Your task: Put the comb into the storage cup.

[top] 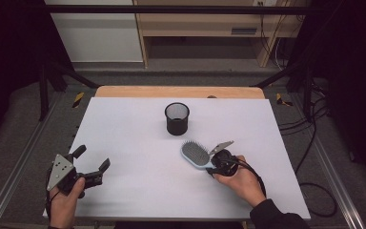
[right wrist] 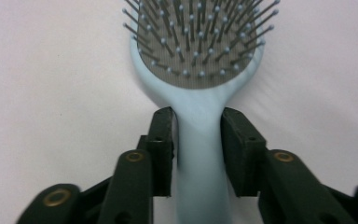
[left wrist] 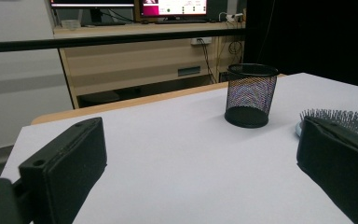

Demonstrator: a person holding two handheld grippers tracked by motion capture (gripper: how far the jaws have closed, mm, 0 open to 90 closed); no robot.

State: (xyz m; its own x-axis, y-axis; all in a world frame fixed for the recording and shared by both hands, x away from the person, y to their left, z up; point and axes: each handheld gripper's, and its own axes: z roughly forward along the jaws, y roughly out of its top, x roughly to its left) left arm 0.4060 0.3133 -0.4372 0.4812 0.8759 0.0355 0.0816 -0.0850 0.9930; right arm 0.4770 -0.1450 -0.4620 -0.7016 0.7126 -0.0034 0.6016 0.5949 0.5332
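A light-blue hairbrush lies bristles up on the white table top, right of centre. My right gripper comes at it from the near side. In the right gripper view the two jaws press on either side of the brush's handle, just below its head, so the right gripper is shut on it. A black mesh cup stands upright behind the brush, empty as far as I can see. My left gripper rests open at the near left corner with nothing between its jaws; it faces the cup.
A strip of bare wood borders the table's far edge. Beyond it stand a wooden shelf unit and a black frame bar. Cables trail on the floor at the right.
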